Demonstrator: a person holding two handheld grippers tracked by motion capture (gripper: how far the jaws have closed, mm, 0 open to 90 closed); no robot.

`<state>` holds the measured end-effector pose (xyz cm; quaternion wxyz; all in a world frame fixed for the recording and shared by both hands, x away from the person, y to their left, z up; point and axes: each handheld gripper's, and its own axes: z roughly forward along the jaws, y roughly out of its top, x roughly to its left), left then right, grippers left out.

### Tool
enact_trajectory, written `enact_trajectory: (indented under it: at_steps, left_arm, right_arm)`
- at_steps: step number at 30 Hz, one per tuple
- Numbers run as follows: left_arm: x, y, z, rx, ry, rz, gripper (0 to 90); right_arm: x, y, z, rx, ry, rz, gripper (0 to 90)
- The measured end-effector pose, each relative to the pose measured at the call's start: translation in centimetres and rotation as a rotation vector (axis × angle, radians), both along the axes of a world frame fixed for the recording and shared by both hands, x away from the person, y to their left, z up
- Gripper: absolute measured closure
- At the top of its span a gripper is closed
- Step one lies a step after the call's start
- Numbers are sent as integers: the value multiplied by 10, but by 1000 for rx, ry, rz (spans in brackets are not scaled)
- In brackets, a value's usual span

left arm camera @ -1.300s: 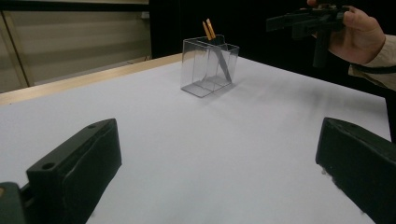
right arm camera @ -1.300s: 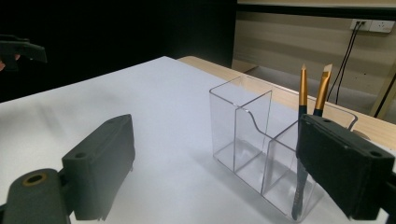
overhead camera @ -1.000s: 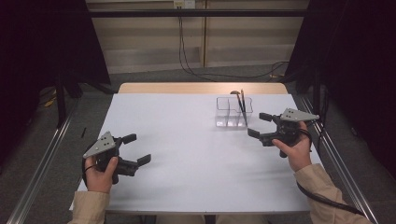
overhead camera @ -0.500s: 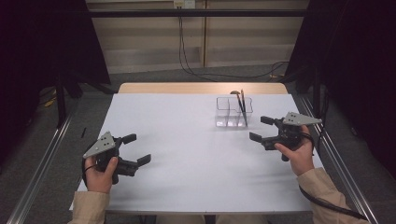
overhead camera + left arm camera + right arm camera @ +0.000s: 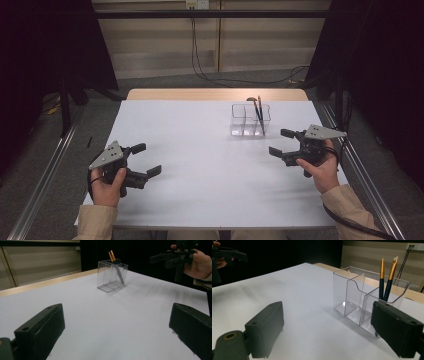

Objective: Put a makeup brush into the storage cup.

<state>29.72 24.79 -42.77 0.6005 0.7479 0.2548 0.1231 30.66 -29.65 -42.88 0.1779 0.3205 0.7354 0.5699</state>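
Clear organizer [image 5: 352, 297], two brushes [image 5: 387, 277], spread black fingers [image 5: 265, 327]

Lab: dark curtains [image 5: 45, 45], railed table [image 5: 200, 150] (white-topped).

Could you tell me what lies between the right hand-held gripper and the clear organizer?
Only bare white table separates the right hand-held gripper from the clear organizer, per the high view.

Clear organizer [image 5: 245, 120]; two brushes [image 5: 388, 277] navy handles, gold ferrules; table [image 5: 200, 165] white; tools [image 5: 283, 142] black.
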Motion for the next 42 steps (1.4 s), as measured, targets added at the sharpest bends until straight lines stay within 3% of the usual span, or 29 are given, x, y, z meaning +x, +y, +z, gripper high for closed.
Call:
enact_trajectory:
  at_steps: [42]
  left_arm:
    - [0, 1, 0, 3, -1, -1, 0]
  right_arm:
    - [-29, -11, -4, -3, 4, 10, 100]
